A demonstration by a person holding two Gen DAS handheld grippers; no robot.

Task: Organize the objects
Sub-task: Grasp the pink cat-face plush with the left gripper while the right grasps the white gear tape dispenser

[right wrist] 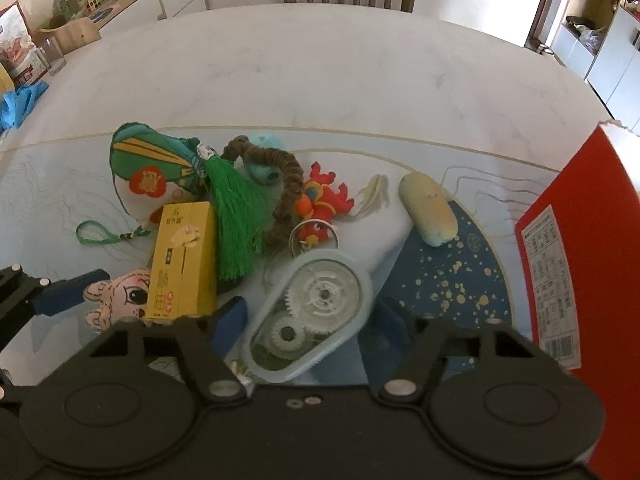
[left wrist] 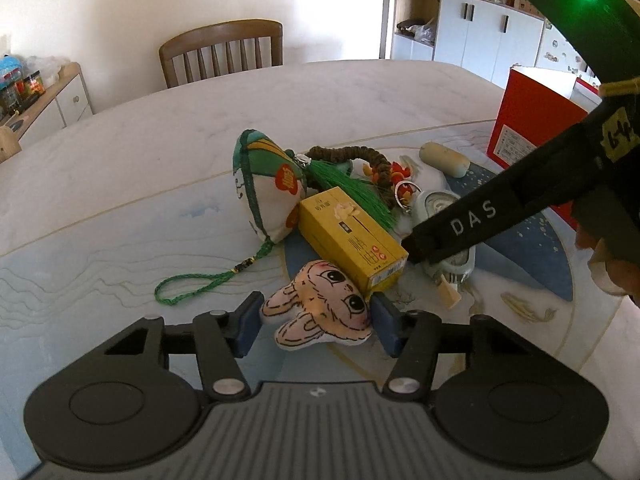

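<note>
While both tongs stand wide open over the pile, neither has hold of anything: the left tongs (left wrist: 316, 322) straddle the bunny plush (left wrist: 320, 308), a blue pad at each side of it, and the right tongs (right wrist: 310, 320) straddle the tape dispenser (right wrist: 308, 312), its clear shell lying flat between the pads. Whether any pad already touches its object I cannot tell.

To do this step well, I judge each pair should close squarely across the narrow width of its object. The plush is soft and will squash, so a firm bite near its middle seems wise; its upper edge lies against the yellow box (left wrist: 352, 240), which may drag along if the lift is crooked. The dispenser is hard and smooth, so it could slip or twist out unless the pads meet its flat sides evenly. The red box (right wrist: 580, 260) at the bench's right edge looks like the likely home for the objects.

The rest of the pile sits near the middle of the bench (right wrist: 320, 72): a green pouch (right wrist: 152, 164) with a tassel (right wrist: 236, 216), a brown braid (right wrist: 288, 184), a red charm (right wrist: 320, 200) and a pale roll (right wrist: 428, 208) nearer the red box. A patterned blue mat (right wrist: 460, 280) covers the near part of the pale marble top. A wooden chair (left wrist: 222, 52) stands at the far edge, with white cabinets (left wrist: 488, 28) beyond on the right
</note>
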